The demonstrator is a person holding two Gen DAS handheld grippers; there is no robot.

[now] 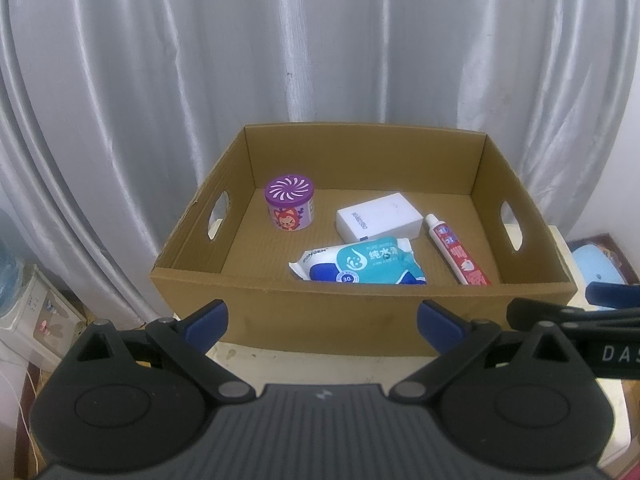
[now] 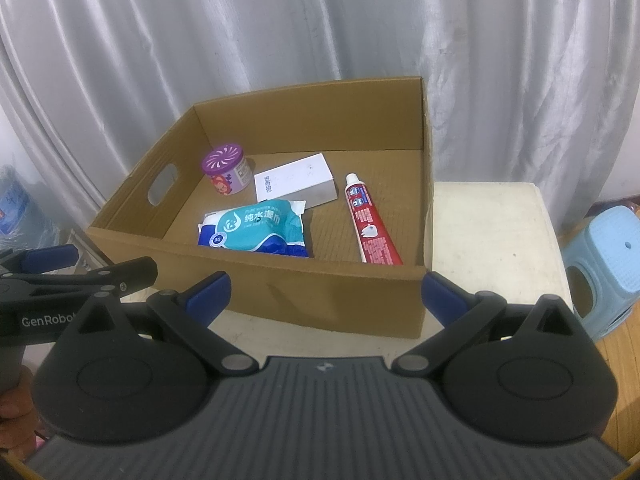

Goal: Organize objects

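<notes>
Both spread wide and holding nothing: left hand-held gripper (image 1: 322,316) and right hand-held gripper (image 2: 326,292), hovering just short of the cardboard box's (image 1: 320,312) near wall. Inside already: purple tin (image 1: 289,208) toward the far left corner, white box (image 1: 379,217), wipes pack (image 1: 358,265), toothpaste tube (image 1: 456,254) along the right wall. Looks like sorting done; probably next, gripping the box's side cut-outs for lifting

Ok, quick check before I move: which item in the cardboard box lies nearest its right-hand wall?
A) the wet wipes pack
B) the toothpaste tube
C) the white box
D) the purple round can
B: the toothpaste tube lies lengthwise closest to the right wall of the cardboard box, with the white box, wet wipes pack and purple can further left.
</notes>
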